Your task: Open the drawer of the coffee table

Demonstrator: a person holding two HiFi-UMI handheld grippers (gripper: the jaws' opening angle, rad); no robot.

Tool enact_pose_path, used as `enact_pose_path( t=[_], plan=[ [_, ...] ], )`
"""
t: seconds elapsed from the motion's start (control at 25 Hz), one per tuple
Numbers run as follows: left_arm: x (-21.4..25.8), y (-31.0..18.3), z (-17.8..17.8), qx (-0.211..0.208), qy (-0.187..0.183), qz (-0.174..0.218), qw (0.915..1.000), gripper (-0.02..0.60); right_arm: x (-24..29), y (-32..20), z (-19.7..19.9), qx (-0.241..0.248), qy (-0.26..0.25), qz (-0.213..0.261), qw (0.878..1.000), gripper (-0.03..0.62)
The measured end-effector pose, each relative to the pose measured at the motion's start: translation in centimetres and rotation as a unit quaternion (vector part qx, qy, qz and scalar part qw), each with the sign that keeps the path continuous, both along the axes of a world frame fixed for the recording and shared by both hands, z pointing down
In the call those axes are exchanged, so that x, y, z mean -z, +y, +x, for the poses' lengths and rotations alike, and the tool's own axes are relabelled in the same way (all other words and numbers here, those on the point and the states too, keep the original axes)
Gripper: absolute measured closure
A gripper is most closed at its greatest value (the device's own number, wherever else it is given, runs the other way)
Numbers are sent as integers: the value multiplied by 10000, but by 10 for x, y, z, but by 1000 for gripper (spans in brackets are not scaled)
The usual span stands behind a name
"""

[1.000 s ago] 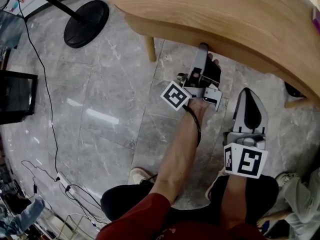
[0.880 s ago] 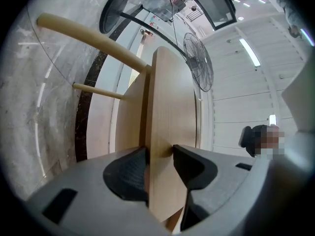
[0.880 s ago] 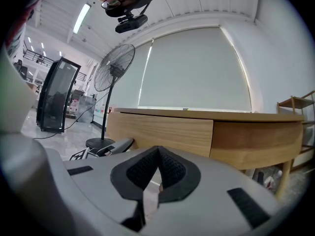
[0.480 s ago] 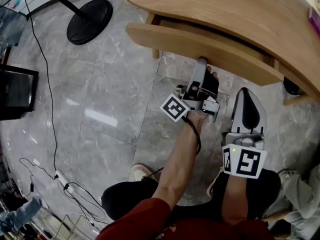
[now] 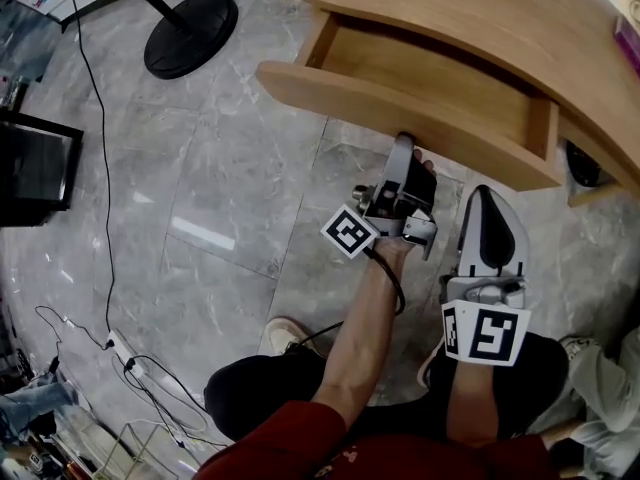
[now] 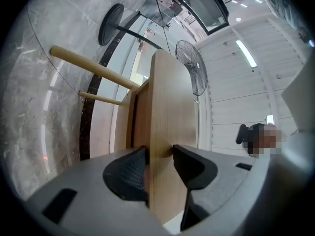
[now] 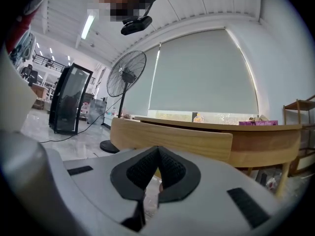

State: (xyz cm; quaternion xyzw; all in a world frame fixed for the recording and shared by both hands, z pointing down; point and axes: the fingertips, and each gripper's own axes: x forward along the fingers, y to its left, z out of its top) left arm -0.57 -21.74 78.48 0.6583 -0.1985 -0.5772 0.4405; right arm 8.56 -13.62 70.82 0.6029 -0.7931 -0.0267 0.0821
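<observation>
Left gripper clamped on the drawer front's lower edge, mid-span. The drawer is well out of the coffee table, long axis crosswise to the pull. Right gripper closed, empty, just beside.

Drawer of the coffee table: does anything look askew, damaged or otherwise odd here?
Nothing stands out. The drawer sits pulled out and looks undamaged, its inside bare wood, with the left gripper clamped on its front panel. The right gripper hangs shut and empty, short of the drawer.
</observation>
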Motion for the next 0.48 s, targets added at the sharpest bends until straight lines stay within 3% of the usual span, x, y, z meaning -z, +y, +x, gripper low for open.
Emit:
enact_pose_path(
  t=[0.28,0.48],
  plan=[
    [-6,38,-14,172,106,-24,9998,402,-1,34,-25,370,18,34,9993,599],
    [-8,62,-23,137,-34,29,9999,402,-4,47,-34,331,-106,51,9994,599]
  ],
)
